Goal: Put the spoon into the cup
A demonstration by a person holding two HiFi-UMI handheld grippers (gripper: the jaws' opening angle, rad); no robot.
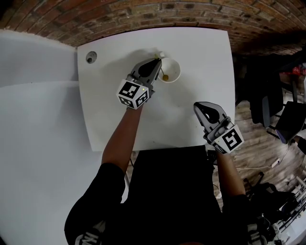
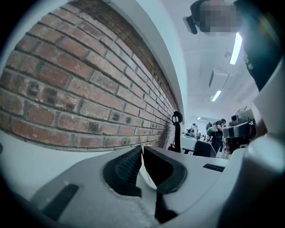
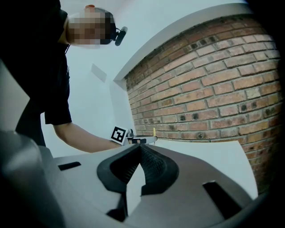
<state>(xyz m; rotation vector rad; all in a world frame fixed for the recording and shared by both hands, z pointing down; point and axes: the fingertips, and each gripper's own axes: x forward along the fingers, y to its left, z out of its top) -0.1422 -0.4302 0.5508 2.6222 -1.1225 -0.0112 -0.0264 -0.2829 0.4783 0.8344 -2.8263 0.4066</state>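
Note:
A white cup (image 1: 172, 70) stands near the far edge of the white table (image 1: 201, 57). My left gripper (image 1: 157, 60) hovers at the cup's left rim, shut on the thin spoon (image 1: 164, 75), whose yellowish end hangs down inside the cup. In the left gripper view the handle shows as a thin sliver (image 2: 141, 149) pinched between the closed jaws (image 2: 141, 156). From the right gripper view, the spoon's yellow tip (image 3: 154, 131) sticks up above the left gripper (image 3: 138, 140). My right gripper (image 1: 199, 106) rests shut and empty over the table's near right part, well apart from the cup.
A round cable hole (image 1: 91, 57) sits in the table's far left corner. The brick wall (image 1: 143, 14) runs right behind the table. Dark chairs (image 1: 287, 119) and wooden floor lie off the right edge. A white partition (image 1: 38, 119) adjoins the left side.

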